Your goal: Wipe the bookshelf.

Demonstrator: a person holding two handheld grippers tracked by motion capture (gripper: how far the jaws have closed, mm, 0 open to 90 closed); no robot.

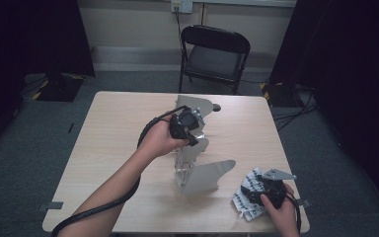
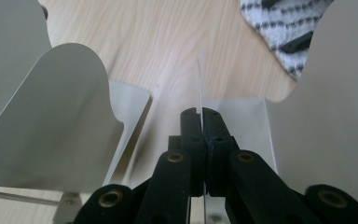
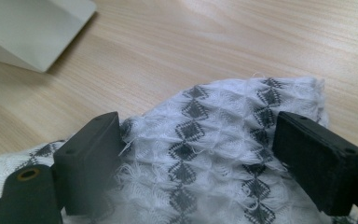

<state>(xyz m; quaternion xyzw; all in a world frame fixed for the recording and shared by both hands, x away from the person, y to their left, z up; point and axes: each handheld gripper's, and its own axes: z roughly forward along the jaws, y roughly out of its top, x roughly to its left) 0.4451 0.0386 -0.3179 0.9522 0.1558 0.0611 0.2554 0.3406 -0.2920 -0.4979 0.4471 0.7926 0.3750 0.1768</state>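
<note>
Metal rack point(image 1: 197, 170) of thin grey dividers standing near the middle of the table point(image 1: 113, 128), its curved plates rising in a row from front to back. Seen from the left gripper view as pale sheets point(image 2: 51, 130) fanning out on either side, with one thin plate point(image 2: 199, 93) standing edge-on straight ahead. Left gripper point(image 1: 186, 129) up at the rack's middle section, jaws pressed together on that thin plate; in the left gripper view point(image 2: 201, 122) the two black pads meet with only the sheet's edge between them. Left hand point(image 1: 160, 140) wrapped round the gripper body, forearm coming in from the bottom left, black cable looping back along the arm.

Patterned cloth point(image 1: 249, 195), white with dark diamond rows, lying bunched at the front right corner of the table, well apart from the rack's base but near its frontmost plate. Right gripper point(image 1: 269, 191) resting over the cloth, right hand point(image 1: 281, 212) behind it. In the right gripper view point(image 3: 200, 144), jaws spread wide with the cloth point(image 3: 205, 154) mounded between them, fabric touching the left pad point(image 3: 91, 158); whether the right pad presses on it cannot be told.

Behind the table, a black folding chair point(image 1: 214, 54) on grey carpet.
</note>
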